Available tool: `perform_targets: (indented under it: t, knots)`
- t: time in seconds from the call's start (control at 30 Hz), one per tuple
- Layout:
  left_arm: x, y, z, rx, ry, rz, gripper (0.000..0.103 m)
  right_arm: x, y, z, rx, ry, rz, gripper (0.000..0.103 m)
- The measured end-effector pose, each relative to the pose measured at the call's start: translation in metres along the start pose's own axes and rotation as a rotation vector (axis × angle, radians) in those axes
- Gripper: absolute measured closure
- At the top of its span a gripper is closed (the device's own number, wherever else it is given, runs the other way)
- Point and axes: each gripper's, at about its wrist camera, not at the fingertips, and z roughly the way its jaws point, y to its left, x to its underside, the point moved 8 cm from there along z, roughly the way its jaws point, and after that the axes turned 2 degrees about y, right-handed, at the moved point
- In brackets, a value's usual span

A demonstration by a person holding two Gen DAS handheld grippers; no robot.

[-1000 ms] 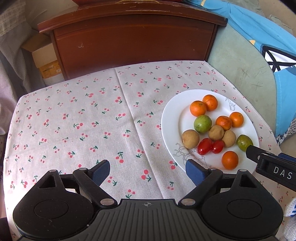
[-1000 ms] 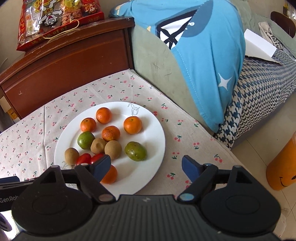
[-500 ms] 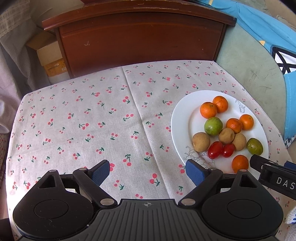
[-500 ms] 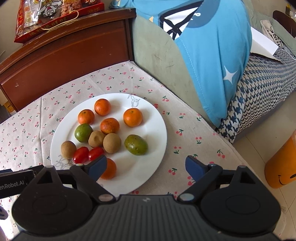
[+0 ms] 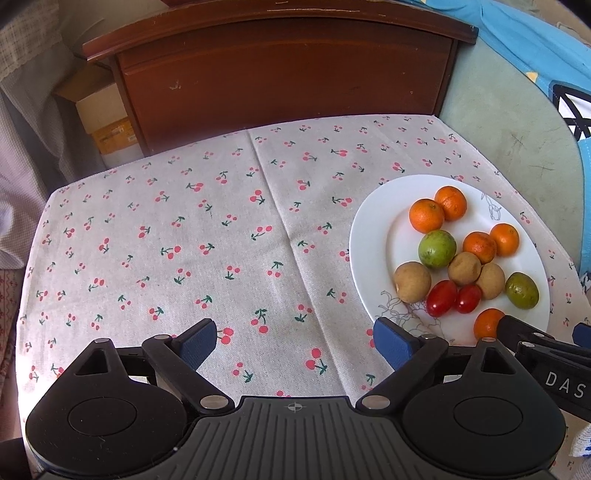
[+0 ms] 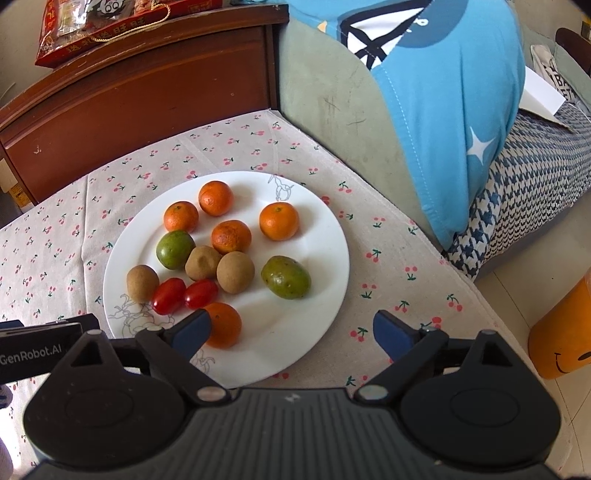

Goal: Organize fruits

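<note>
A white plate on the cherry-print tablecloth holds several oranges, two green fruits, three brown round fruits and two red cherry tomatoes. My right gripper is open and empty, hovering over the plate's near edge, its left finger beside an orange. My left gripper is open and empty above bare cloth, left of the plate. The right gripper's side shows in the left wrist view.
A dark wooden cabinet stands behind the table, with a red snack bag on top. A green sofa with a blue shirt lies to the right. An orange container stands on the floor. Cardboard boxes sit at the left.
Both grippers have drawn back and shifted slightly; the plate sits farther right in the left view and more central in the right view. Both stay open and the fruits have not moved.
</note>
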Motion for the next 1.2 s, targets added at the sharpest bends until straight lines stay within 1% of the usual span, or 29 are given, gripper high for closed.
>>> perform_targets:
  t: [0.43,0.7,1.2]
  knots:
    - [-0.001,-0.005,-0.003,0.003,-0.010,0.021,0.010,-0.001,0.004,0.000,0.001,-0.008,-0.029,0.007]
    - [-0.002,-0.008,-0.006,-0.008,-0.022,0.041,0.010,-0.002,0.002,-0.001,0.012,-0.015,-0.029,0.007]
    - [-0.005,-0.018,-0.015,-0.012,-0.052,0.082,0.010,-0.001,-0.003,-0.006,0.055,-0.024,-0.036,0.007]
